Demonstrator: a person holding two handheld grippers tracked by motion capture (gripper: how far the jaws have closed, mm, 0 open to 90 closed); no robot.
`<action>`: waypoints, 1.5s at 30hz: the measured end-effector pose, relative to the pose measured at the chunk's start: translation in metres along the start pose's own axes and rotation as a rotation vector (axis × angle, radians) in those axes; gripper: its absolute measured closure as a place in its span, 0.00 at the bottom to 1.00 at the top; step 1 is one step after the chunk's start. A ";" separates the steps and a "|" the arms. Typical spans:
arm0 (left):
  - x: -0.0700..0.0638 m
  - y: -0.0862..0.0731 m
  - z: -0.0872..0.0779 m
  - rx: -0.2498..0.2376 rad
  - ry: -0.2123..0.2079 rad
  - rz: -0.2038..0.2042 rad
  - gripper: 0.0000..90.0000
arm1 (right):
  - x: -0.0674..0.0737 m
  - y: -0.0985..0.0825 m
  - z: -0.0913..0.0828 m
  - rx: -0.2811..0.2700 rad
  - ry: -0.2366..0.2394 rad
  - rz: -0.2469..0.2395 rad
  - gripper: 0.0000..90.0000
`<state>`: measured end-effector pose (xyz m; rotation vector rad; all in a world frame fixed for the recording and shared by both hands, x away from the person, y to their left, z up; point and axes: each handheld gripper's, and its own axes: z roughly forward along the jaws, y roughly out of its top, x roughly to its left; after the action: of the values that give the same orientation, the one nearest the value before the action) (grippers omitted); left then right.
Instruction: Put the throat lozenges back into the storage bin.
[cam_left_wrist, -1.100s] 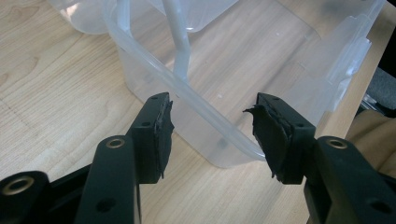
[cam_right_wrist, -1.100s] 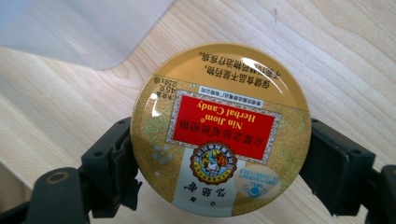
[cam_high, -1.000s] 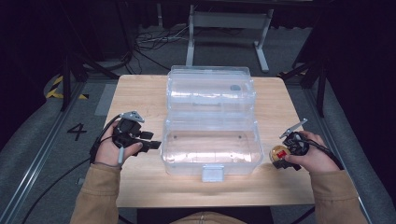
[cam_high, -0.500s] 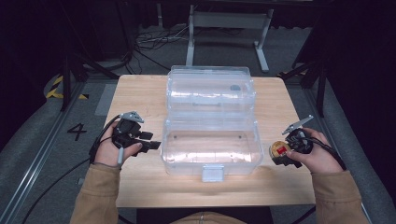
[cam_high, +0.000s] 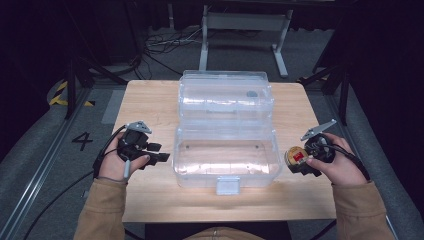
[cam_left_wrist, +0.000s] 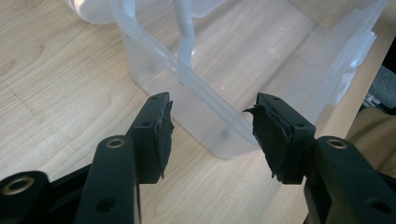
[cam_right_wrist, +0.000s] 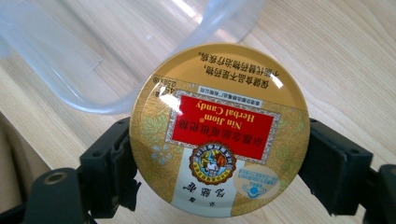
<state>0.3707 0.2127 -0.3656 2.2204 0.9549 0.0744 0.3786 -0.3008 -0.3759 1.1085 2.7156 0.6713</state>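
I've got the R gripper (cam_high: 300, 162) pinching the candy tin (cam_right_wrist: 219, 130) by its rim, just right of the open clear box (cam_high: 225, 150). L gripper (cam_left_wrist: 212, 133) spread, empty, near box's left wall.

A: What do the black fingers (cam_right_wrist: 109, 163) of the right gripper (cam_right_wrist: 219, 161) clamp?
B: A round gold candy tin (cam_right_wrist: 219, 128), held at its two sides, red label upside down.
A: And behind it?
B: The clear plastic box (cam_right_wrist: 70, 60), its rounded corner on the wooden counter (cam_right_wrist: 336, 56).

Gold tin (cam_right_wrist: 218, 130) with red label; clear box (cam_high: 226, 132); black fingers (cam_left_wrist: 156, 135).
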 end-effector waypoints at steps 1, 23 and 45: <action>0.000 -0.001 -0.001 0.003 0.002 0.000 0.53 | 0.001 0.001 0.000 -0.003 0.003 -0.005 0.22; 0.002 -0.008 -0.009 -0.011 0.014 -0.017 0.53 | 0.030 0.050 -0.002 0.010 0.026 -0.133 0.22; 0.003 -0.004 -0.007 -0.010 0.005 -0.016 0.53 | 0.050 0.078 0.024 0.066 0.061 -0.206 0.22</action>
<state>0.3678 0.2207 -0.3635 2.2045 0.9732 0.0771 0.3983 -0.2085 -0.3596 0.8163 2.8704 0.5962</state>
